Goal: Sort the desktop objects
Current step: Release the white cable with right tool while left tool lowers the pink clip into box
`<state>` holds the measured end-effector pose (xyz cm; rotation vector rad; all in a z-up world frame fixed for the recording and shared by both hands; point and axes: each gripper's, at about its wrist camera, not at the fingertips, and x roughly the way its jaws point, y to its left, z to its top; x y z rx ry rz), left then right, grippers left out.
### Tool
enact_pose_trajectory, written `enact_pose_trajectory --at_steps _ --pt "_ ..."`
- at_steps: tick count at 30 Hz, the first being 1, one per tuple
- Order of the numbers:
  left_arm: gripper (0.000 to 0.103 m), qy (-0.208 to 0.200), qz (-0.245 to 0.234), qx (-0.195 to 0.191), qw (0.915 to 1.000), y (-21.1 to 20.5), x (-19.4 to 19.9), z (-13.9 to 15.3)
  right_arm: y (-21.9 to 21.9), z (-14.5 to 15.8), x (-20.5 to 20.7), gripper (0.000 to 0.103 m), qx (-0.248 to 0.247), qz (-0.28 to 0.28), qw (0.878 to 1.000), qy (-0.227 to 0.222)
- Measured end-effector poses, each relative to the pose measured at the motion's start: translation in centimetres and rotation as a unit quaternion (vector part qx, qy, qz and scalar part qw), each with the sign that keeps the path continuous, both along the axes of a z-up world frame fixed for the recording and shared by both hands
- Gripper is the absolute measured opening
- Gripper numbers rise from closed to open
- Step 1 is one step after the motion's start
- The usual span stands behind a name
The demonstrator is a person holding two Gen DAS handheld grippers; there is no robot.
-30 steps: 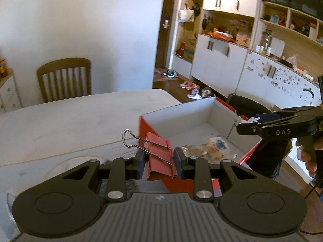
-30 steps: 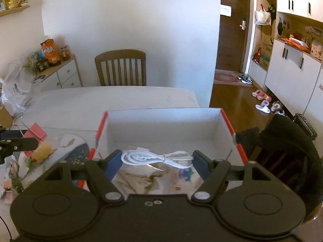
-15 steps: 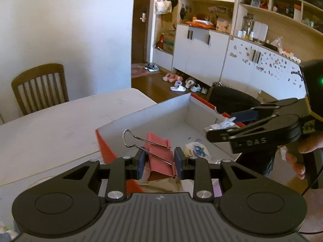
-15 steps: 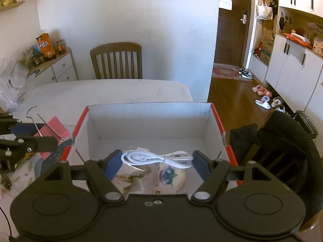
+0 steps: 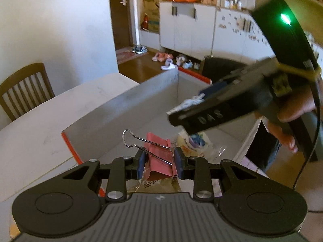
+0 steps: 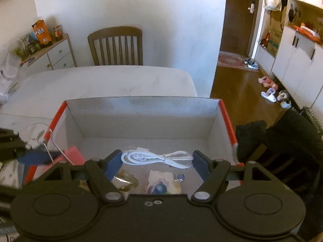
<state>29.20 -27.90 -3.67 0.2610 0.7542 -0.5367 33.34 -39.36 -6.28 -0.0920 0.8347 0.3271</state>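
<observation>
My left gripper [image 5: 159, 162] is shut on a pink binder clip [image 5: 158, 154] with wire handles and holds it over the near left part of an open red-edged cardboard box [image 5: 125, 109]. My right gripper [image 6: 157, 159] is shut on a coiled white cable [image 6: 156, 157] and holds it above the box [image 6: 141, 111]; it also shows in the left wrist view [image 5: 228, 109]. The clip [image 6: 70, 156] and left fingers [image 6: 35, 157] show at the left in the right wrist view. Snack packets [image 6: 161, 185] lie on the box floor.
The box stands on a white table [image 6: 101, 82]. A wooden chair [image 6: 116, 46] is at the far side. A dark jacket on a chair [image 6: 282, 137] is to the right of the box. A plate and clutter [image 6: 34, 133] lie left of the box.
Both grippers have moved in over the box. My left gripper carried the clip right across the box's left wall; the right gripper now looms much closer in the left wrist view.
</observation>
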Motion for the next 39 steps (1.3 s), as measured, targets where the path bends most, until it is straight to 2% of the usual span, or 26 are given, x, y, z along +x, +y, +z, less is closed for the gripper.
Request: enact_pose_trajectory --at_steps 12,19,24,35,39 --pt "0.029 0.038 -0.039 0.043 0.9976 -2.9 2.3 -2.1 1.5 -3.1 4.6 0.075 -0.004 0.015 0.998 0.061" --pt "0.029 0.065 -0.041 0.063 0.9951 -3.4 3.4 -3.0 2.9 -4.4 5.5 0.075 -0.036 0.035 0.994 0.098" --pt "0.029 0.087 -0.034 0.073 0.993 -2.9 3.9 -3.6 2.6 -5.5 5.7 0.075 -0.034 0.027 0.991 0.126" --pt "0.029 0.102 -0.023 0.066 0.9924 -2.3 3.6 -3.4 2.3 -5.8 5.5 0.078 -0.034 0.024 0.991 0.128" --pt "0.029 0.103 -0.01 0.054 0.9932 -1.7 3.1 -3.3 1.7 -5.0 5.6 0.087 -0.015 0.015 0.992 0.122"
